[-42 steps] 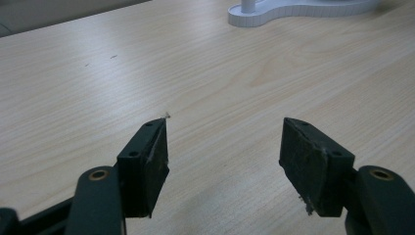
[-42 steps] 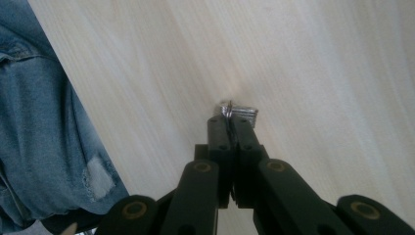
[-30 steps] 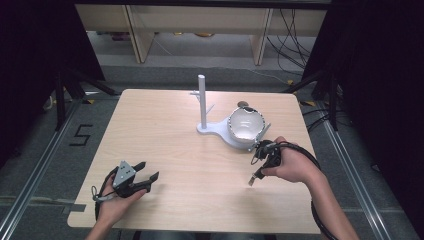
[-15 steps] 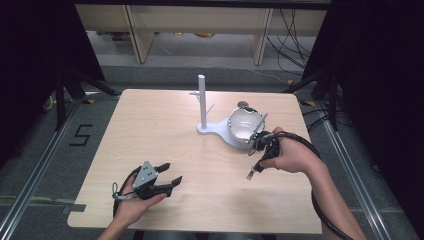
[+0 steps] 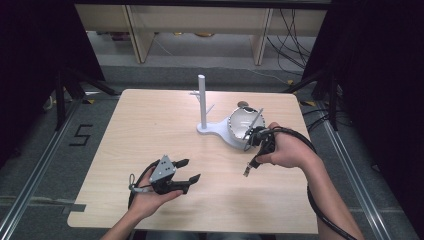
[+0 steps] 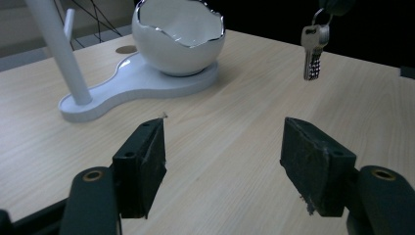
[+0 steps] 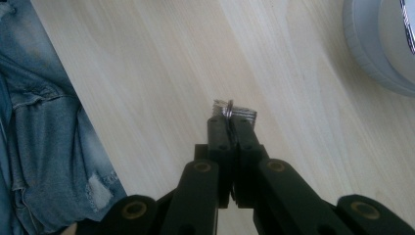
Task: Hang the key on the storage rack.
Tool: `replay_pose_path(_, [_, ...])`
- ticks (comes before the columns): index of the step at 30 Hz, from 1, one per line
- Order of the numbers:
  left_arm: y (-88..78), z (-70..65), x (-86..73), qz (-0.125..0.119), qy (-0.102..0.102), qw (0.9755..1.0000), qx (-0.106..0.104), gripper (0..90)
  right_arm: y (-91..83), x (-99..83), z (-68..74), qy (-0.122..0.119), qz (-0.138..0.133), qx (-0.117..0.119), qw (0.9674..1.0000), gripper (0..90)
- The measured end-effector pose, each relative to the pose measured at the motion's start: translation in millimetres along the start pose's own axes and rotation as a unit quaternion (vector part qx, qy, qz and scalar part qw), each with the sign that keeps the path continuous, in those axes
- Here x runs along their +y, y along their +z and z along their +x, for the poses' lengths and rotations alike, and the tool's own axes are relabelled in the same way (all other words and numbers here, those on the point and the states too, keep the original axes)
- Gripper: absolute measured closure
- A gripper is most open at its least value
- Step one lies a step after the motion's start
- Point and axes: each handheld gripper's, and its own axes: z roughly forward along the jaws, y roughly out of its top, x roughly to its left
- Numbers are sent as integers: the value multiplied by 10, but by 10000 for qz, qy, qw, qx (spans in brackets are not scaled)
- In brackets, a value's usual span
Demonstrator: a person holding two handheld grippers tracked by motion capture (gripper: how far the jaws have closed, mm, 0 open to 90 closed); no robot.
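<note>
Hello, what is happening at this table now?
A person works at a wooden table with a hand-held tool in each hand. The right tool is shut on the ring of a key, which hangs above the table, beside the white egg-shaped bowl on its stand with a post. The left tool is open, holds nothing and points toward the bowl and key.

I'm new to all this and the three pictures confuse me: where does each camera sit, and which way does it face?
High view: above the wooden table, looking forward and down; both forearms show.
Left gripper view: on the left gripper, facing the white egg-shaped bowl; open black jaws show.
Right gripper view: on the right gripper, facing down at the tabletop; jaws shut on the silver key's ring.
Shared: the key hangs in both gripper views.
</note>
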Motion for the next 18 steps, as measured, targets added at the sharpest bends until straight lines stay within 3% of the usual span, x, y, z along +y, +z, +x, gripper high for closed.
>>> replay_pose_path(4, [88, -51, 73, -45, 84, 9999, -88, 329, -29, 36, 14, 5, -24, 20, 10000, 894])
replay_pose_path(6, [131, -76, 95, -5, 117, 9998, -129, 329, -32, 59, 2, -106, -25, 12, 9999, 894])
replay_pose_path(10, [213, -124, 113, 24, 168, 9996, -207, 329, -48, 77, 23, 75, -18, 20, 10000, 894])
replay_pose_path(11, [220, -131, 118, 40, 185, 9996, -218, 329, -49, 83, 5, -42, -40, 19, 10000, 894])
replay_pose_path(18, [282, -185, 169, 69, 259, 9992, -297, 335, -35, 88, 9, 74, -27, 45, 10000, 894])
